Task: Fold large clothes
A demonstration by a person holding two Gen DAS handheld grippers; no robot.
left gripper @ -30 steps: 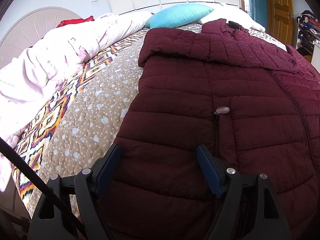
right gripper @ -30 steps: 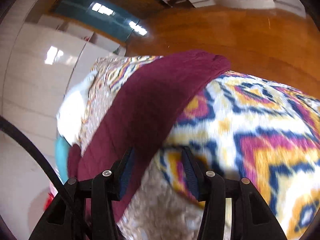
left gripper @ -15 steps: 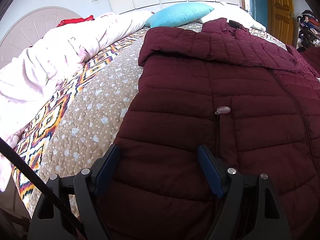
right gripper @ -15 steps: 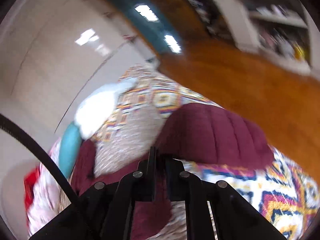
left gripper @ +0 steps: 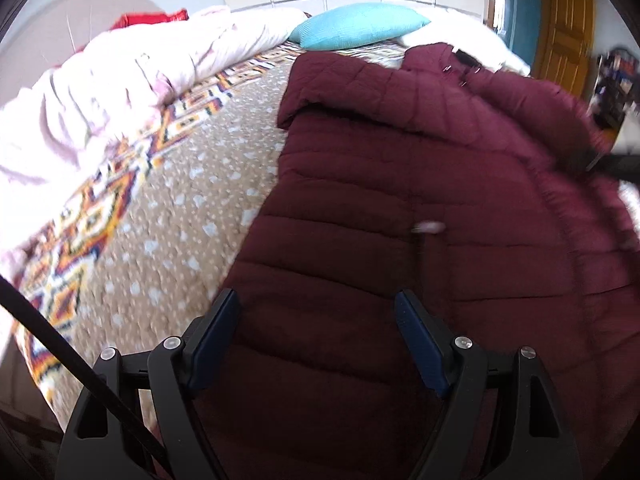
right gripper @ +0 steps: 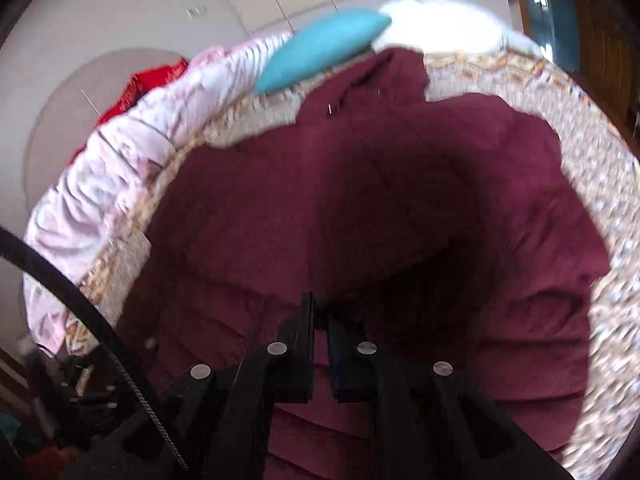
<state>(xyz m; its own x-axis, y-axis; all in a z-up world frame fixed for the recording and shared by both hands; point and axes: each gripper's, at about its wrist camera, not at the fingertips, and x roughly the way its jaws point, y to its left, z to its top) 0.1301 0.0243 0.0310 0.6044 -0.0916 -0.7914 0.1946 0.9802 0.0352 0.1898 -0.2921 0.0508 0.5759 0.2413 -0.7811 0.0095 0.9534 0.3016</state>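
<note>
Jaws of the left gripper stand wide apart with nothing between them, hovering low over the hem end of the jacket. On the right gripper the jaws are drawn narrow, almost together, and a fold of the jacket seems pinched between them, though blur and shadow make the contact hard to confirm; the cloth rises from the bed toward that grip and forms a dark hollow under it. In the left view the right gripper shows as a dark blurred shape at the jacket's right edge. The maroon quilted jacket lies spread front-up on the bed, its collar toward the far end and one sleeve folded across the chest. Just left of it the patterned bedspread is bare, and beyond that a pink duvet is bunched along the bed's left side. At the far end a teal pillow lies beside a white one, with a red cloth past the duvet.
</note>
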